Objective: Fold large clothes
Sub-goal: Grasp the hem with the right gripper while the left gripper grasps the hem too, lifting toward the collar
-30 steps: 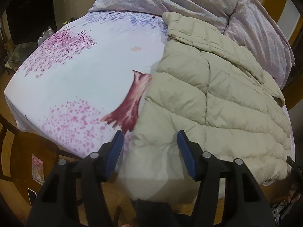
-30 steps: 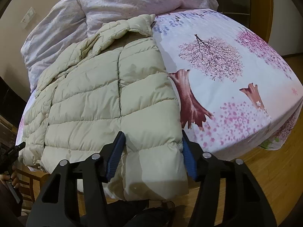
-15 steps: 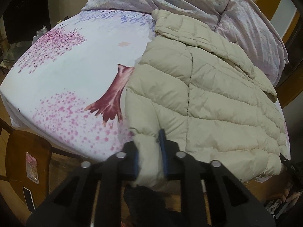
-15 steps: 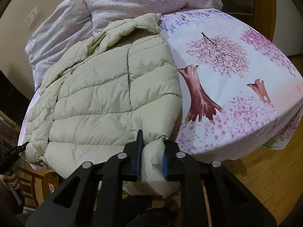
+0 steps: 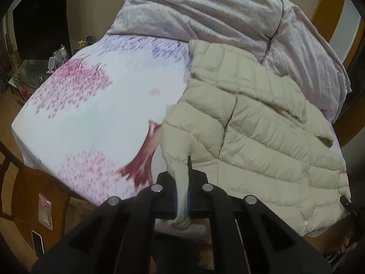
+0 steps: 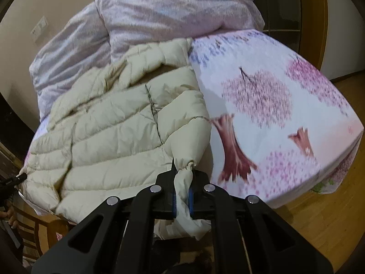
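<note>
both pictures are lit by soft, warm indoor light and look a little dim. no lamp can be seen. the corners are black, because the round lens bends everything and curves the bed sheet (image 5: 95, 114) at its edges. the sheet's pink tree print looks smeared and fuzzy in both views, most of all on the right side of the right wrist picture. the puffy coat (image 6: 109, 137) has soft shadows in its folds. the wood floor (image 6: 319, 217) shines a little. there is no strong glare.
</note>
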Motion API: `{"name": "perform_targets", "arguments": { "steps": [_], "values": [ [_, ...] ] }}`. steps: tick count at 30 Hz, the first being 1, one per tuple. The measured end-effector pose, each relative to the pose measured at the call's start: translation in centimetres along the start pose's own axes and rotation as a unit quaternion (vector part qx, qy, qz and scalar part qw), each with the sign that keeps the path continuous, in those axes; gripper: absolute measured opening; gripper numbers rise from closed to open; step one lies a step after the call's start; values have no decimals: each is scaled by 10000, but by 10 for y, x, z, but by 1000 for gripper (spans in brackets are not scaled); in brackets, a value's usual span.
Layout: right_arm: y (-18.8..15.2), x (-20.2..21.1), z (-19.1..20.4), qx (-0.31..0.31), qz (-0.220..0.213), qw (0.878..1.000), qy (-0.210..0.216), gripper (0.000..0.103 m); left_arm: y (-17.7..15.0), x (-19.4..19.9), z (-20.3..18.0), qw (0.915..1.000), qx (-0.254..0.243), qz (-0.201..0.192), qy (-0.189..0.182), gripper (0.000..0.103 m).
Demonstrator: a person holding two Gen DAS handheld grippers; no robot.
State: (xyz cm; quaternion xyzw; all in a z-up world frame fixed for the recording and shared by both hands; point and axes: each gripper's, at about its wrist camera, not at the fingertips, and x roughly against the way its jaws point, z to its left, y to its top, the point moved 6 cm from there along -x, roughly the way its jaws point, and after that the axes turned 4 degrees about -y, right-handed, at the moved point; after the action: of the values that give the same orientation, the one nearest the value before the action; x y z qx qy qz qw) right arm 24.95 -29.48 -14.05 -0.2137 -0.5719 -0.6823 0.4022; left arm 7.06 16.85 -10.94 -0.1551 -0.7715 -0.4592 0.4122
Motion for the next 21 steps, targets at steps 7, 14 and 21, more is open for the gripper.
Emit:
{"name": "perform_targets", "arguments": {
  "steps": [7, 14, 21],
  "values": [
    [47, 16, 8, -247, -427, 9984, 278, 7, 41, 8, -14, 9995, 21, -288, -113, 5],
    [91, 13, 21, -343, -683, 9961, 439, 7, 89, 9, -29, 9983, -9, -566, -150, 5],
    [132, 2, 34, -343, -839, 9947, 495, 7, 135, -2, -46, 9972, -66, -733, -131, 5]
  ]
}}
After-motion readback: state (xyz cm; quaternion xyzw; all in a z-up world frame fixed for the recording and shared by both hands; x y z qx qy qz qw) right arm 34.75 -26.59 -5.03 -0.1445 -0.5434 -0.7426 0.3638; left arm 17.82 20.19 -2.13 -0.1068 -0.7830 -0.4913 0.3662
